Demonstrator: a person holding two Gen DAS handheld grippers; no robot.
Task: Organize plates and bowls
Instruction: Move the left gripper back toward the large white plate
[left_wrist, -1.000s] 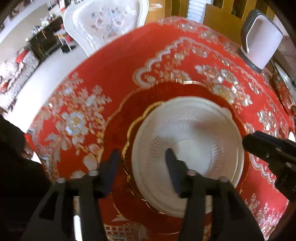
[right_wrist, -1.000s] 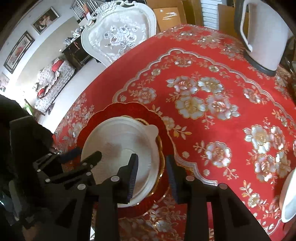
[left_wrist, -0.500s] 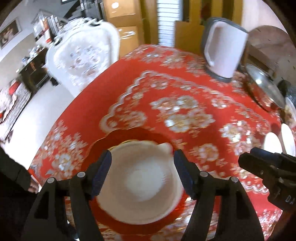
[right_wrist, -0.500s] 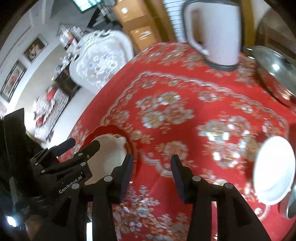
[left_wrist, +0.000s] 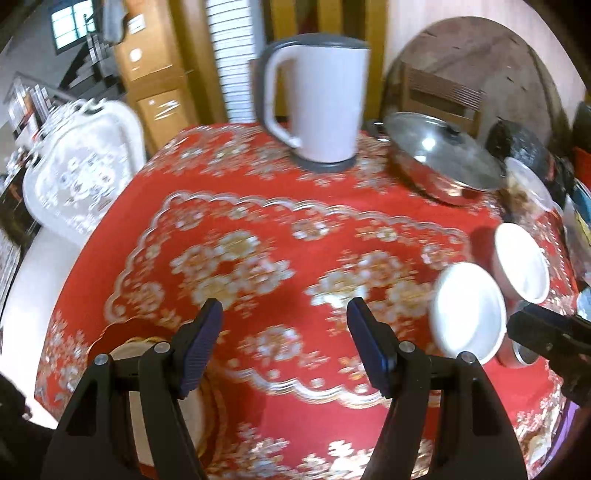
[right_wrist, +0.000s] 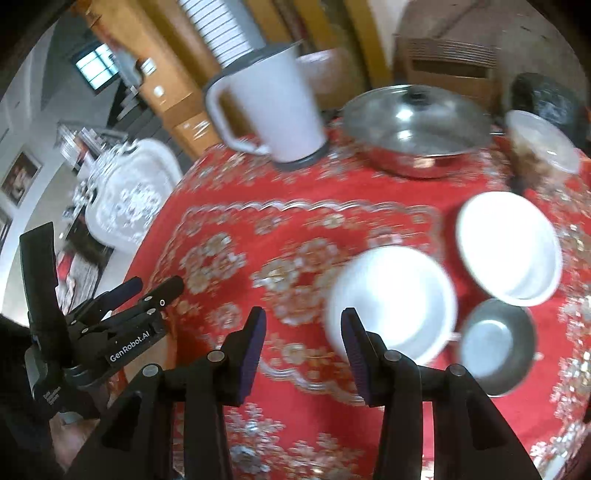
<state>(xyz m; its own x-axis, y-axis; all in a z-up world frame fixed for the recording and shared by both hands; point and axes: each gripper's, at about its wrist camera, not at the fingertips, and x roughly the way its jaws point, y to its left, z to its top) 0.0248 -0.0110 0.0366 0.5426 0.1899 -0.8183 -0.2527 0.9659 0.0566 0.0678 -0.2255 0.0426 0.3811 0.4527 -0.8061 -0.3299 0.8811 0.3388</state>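
Two white bowls rest on the red tablecloth: a near one (right_wrist: 395, 302) (left_wrist: 467, 312) and a far one (right_wrist: 511, 247) (left_wrist: 521, 258). A small steel bowl (right_wrist: 496, 345) sits beside them. My right gripper (right_wrist: 303, 332) is open and empty, its right finger just left of the near white bowl. My left gripper (left_wrist: 284, 332) is open and empty over bare cloth. A white plate stacked on a red plate (left_wrist: 122, 354) lies at the near left, partly behind the left finger. The left gripper (right_wrist: 147, 291) also shows at the left of the right wrist view.
A white kettle (left_wrist: 317, 99) stands at the back of the table. A lidded steel pot (right_wrist: 413, 129) sits to its right, with a covered food dish (right_wrist: 543, 144) beyond. An ornate white chair (left_wrist: 77, 170) stands off the table's left edge.
Both grippers have swung up and to the right, away from the stacked plates at the left. The bowls at the right have come into view. Both grippers have opened wider.
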